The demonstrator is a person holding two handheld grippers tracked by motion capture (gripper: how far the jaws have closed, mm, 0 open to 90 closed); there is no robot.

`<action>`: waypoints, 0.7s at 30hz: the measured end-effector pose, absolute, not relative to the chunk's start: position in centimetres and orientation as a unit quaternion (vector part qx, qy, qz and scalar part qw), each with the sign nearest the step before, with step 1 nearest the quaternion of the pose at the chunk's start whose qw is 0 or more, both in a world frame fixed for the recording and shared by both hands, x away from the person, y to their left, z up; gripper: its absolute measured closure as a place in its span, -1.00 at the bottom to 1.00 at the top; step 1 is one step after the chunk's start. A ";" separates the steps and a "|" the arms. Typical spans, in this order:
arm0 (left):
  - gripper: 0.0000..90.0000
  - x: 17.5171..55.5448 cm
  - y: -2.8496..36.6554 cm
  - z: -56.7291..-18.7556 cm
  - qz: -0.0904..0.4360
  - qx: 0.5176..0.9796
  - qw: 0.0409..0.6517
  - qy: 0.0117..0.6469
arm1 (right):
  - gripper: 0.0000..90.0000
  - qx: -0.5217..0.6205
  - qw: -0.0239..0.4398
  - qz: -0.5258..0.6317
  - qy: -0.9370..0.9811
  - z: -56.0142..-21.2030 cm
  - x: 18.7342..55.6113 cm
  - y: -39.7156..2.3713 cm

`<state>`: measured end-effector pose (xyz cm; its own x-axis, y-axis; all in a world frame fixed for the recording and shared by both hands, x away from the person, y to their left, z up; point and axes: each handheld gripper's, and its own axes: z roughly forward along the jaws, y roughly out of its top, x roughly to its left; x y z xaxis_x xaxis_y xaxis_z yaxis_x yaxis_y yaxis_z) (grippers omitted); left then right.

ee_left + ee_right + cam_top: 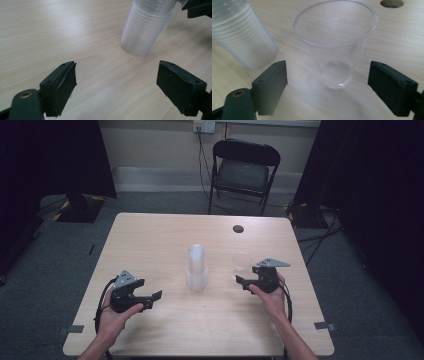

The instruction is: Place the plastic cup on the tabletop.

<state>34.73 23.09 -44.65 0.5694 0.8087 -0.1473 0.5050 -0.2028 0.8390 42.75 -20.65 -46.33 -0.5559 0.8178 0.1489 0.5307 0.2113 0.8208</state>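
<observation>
Light wood-grain surface [165, 235], rectangular with rounded corners and a dark round hole [238, 228] toward 1 o'clock. At its centre stands a nested stack of clear ribbed plastic cups [197, 268], mouth down. At 3 o'clock from the stack, well apart from it, a single clear thin-walled plastic cup [335, 45] stands upright and empty, mouth up, smooth and tapering to a small round base. The right gripper [327, 85] faces this cup with its black jaws spread wide, one on each side, touching nothing. The left gripper [116, 85], at 8 o'clock from the stack, also has its jaws spread and empty. Likely hazards: the single cup appears light and flexible, so a hard closure could crush or crack its wall, and an off-centre one could tip or skid it across the smooth surface; a jaw knocking the tall stack could topple it.
</observation>
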 end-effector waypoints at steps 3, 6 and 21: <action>-0.65 34.7 23.0 -44.6 0.166 0.759 0.458 0.432 | -0.65 0.443 0.160 0.442 0.763 -46.2 42.4 -20.9; -0.65 34.6 23.2 -44.5 0.166 0.763 0.456 0.427 | -0.63 0.447 0.162 0.447 0.758 -45.8 41.8 -21.5; -0.65 33.6 25.0 -45.3 0.180 0.772 0.431 0.430 | -0.59 0.463 0.149 0.464 0.740 -44.9 38.9 -22.9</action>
